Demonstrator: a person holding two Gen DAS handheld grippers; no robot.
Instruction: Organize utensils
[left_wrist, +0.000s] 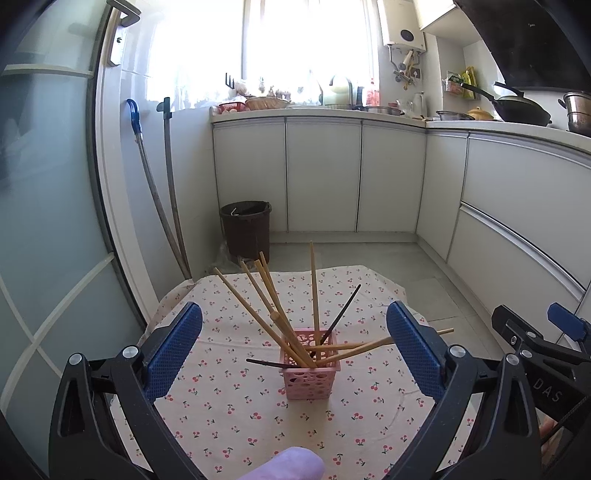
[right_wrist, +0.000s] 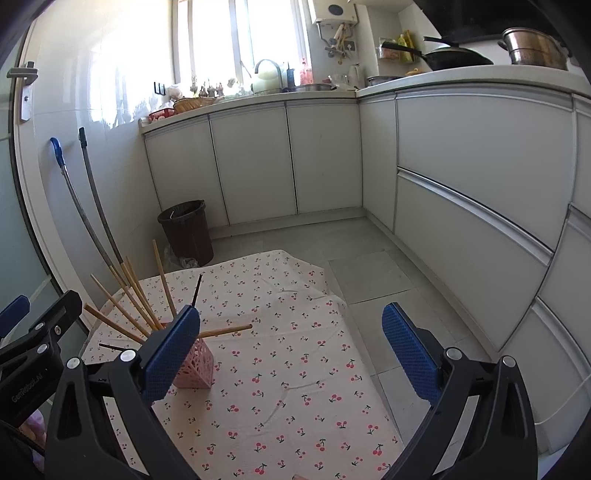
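Note:
A pink perforated holder (left_wrist: 310, 369) stands upright on the cherry-print cloth (left_wrist: 240, 417). Several wooden chopsticks (left_wrist: 269, 306) and two black ones (left_wrist: 340, 314) fan out of it. My left gripper (left_wrist: 295, 347) is open and empty, its blue pads either side of the holder and nearer the camera. My right gripper (right_wrist: 291, 350) is open and empty over the cloth (right_wrist: 295, 387), to the right of the holder (right_wrist: 195, 369), which its left pad partly hides. The right gripper also shows in the left wrist view (left_wrist: 546, 339).
A dark bin (left_wrist: 245, 229) stands on the floor past the cloth, with two mop handles (left_wrist: 166, 199) leaning on the wall. White cabinets (left_wrist: 388, 173) run along the back and right, with a wok (left_wrist: 517, 107) and pots on the counter.

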